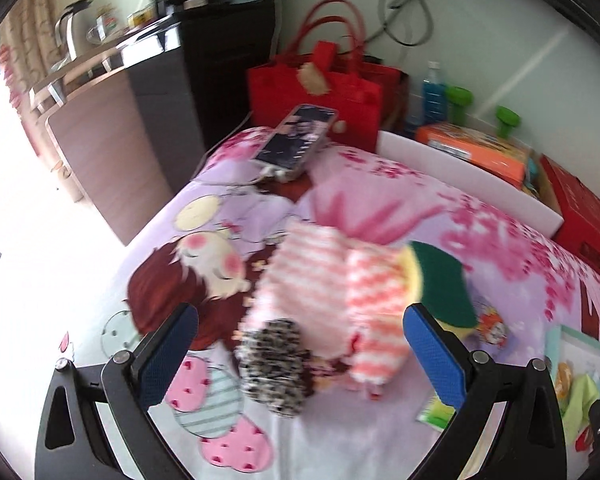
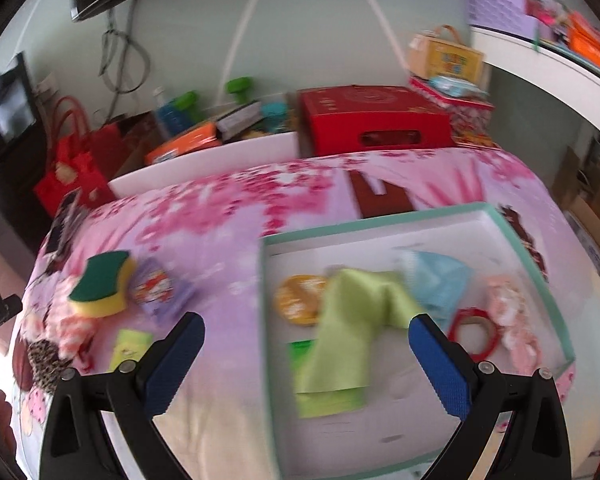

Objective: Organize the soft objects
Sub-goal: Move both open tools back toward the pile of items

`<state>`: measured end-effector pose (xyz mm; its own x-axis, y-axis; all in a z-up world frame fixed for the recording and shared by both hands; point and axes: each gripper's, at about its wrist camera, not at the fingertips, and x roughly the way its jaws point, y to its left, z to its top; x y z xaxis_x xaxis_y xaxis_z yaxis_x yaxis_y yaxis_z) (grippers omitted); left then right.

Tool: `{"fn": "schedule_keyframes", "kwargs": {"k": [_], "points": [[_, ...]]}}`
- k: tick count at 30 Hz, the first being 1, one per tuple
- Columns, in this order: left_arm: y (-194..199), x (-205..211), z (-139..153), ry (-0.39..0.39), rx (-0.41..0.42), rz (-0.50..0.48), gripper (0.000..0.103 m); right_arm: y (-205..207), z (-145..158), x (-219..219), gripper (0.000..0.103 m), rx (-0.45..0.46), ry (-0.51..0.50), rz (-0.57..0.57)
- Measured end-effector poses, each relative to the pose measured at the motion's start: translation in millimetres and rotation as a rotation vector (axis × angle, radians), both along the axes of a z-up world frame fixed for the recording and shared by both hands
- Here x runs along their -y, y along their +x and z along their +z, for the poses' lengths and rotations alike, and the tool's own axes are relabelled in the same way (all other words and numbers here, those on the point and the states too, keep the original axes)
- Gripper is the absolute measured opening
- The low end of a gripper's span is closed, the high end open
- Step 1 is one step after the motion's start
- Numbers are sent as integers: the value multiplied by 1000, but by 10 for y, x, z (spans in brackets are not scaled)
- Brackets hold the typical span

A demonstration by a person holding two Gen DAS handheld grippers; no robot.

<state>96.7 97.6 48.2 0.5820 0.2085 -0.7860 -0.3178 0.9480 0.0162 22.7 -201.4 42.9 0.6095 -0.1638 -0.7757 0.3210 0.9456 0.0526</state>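
My left gripper (image 1: 300, 344) is open above a pile on the pink bedspread (image 1: 440, 200): a pink-and-white striped fluffy cloth (image 1: 324, 284), a leopard-print soft item (image 1: 272, 364) and a green-and-yellow sponge (image 1: 444, 280). My right gripper (image 2: 306, 360) is open over the left rim of a white box with a mint edge (image 2: 532, 248). Inside the box lie a green cloth (image 2: 348, 328), a light blue cloth (image 2: 436, 280), a pink plush (image 2: 508, 312), an orange round item (image 2: 300, 300) and a red ring (image 2: 474, 332). The sponge (image 2: 100, 284) also shows in the right wrist view.
A phone (image 1: 296, 136) lies at the bed's far end beside a red bag (image 1: 320, 88). Boxes, bottles and a red case (image 2: 372, 120) line the wall side past the white bed board (image 2: 204, 164). Small printed packets (image 2: 156, 288) lie near the sponge. A dark cabinet (image 1: 140, 120) stands left.
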Motion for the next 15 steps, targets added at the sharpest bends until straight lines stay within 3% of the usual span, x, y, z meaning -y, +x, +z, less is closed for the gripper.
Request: {"fn": "schedule_keyframes", "kwargs": {"k": [15], "points": [[-46,-655,-325,-82,-95,78,102,361,-313,-940,103,-63,23,214]]}}
